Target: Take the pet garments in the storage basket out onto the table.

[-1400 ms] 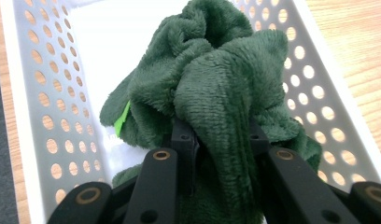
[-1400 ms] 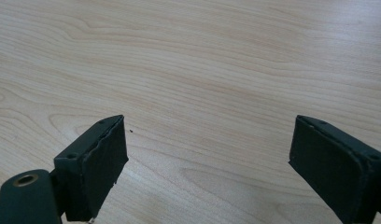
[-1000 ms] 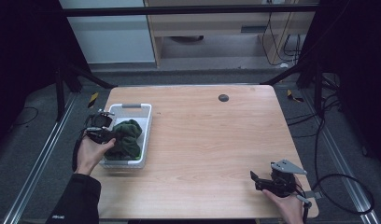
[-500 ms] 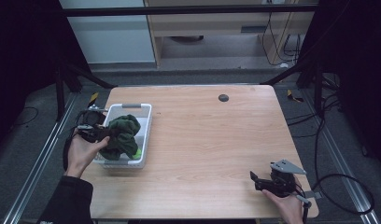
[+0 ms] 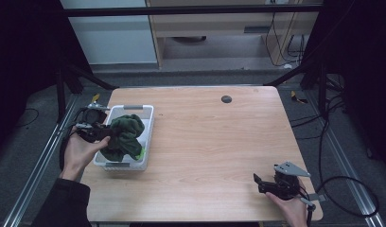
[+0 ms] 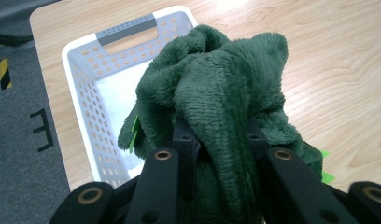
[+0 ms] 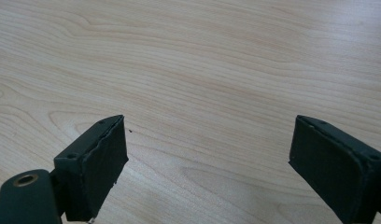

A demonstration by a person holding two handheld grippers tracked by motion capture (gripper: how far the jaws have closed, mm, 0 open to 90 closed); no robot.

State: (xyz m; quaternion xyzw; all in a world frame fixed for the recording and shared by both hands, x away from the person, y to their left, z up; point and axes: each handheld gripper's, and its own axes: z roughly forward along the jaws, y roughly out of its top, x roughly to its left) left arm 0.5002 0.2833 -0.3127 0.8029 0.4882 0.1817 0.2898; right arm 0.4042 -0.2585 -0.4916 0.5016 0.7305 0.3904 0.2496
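**Green Fleece Held in a Firm Grip Above a White Basket**

At the left edge of the wooden table (image 5: 205, 142), a person's left hand (image 5: 77, 151) holds the left gripper (image 5: 107, 134) with its two black jaws clamped on a bunched dark green fleece cloth (image 5: 126, 137). Seen from the high view, the cloth hangs in a rounded heap over the white perforated basket (image 5: 148, 124), which stands near the table's left side with its grey handle (image 5: 133, 107) turned toward the far edge. The gripper comes in from outside the basket's left wall, a cable trailing from it past the table's rim.

The left gripper view looks along the jaws themselves: the plush fabric (image 6: 216, 93) is pinched between them and spills over both, hiding their tips. Behind the cloth lies the basket (image 6: 86, 98), its pale floor bare where it shows, and a small bright green tag (image 6: 134, 133) sticks out at the cloth's left side. Whether the lower folds touch the basket floor cannot be told.

Toward the middle of the far edge, a small dark round mark (image 5: 226, 99) sits in the tabletop, well apart from everything else.

At the near right corner, the right hand (image 5: 290, 210) rests the right gripper (image 5: 257, 182) low over the wood, a grey three-cornered plate (image 5: 290, 169) on top. The right gripper view shows its jaws standing wide apart with only bare tabletop (image 7: 202, 93) between them.
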